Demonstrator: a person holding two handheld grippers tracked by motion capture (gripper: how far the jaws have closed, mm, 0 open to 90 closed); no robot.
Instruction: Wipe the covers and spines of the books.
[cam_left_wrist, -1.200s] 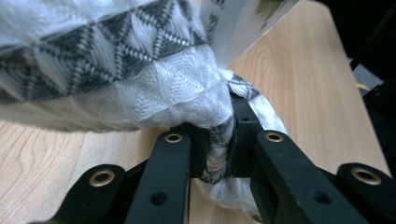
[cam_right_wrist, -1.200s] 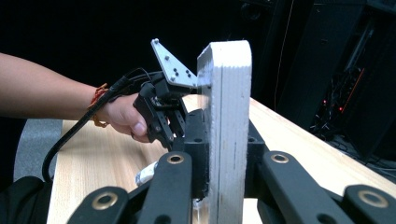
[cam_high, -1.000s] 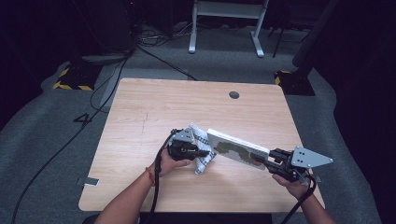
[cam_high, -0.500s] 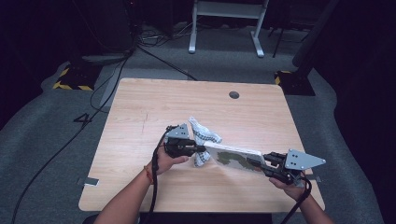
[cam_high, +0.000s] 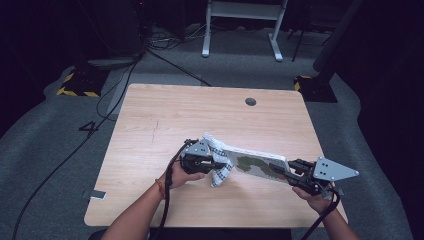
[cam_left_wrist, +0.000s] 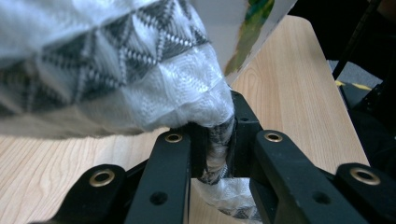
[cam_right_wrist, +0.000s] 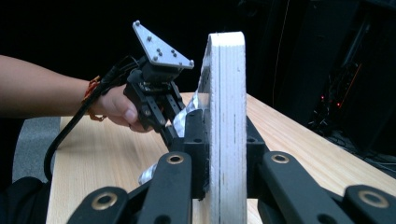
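Observation:
A flat white board (cam_high: 255, 162) with a green and brown print is held above the wooden table (cam_high: 165, 125). My right gripper (cam_high: 281, 170) is shut on its near end, and in the right gripper view the board's thick white edge (cam_right_wrist: 226, 116) stands upright between the jaws. A white cloth with a grey triangle pattern (cam_high: 218, 159) lies against the board's far end. My left gripper (cam_high: 216, 164) is shut on that cloth. A twisted fold of the cloth (cam_left_wrist: 217, 149) sits pinched between its jaws in the left gripper view, with the printed board (cam_left_wrist: 254, 28) just beyond.
A round cable hole (cam_high: 250, 102) sits near the table's far edge. Beyond the table stand a white metal frame (cam_high: 242, 25) and cables on the grey floor (cam_high: 120, 75). A small label (cam_high: 98, 195) marks the table's near left corner.
Both hands shifted a little with the board and cloth; the cloth now drapes lower over the board's left end. Both grips stay closed.

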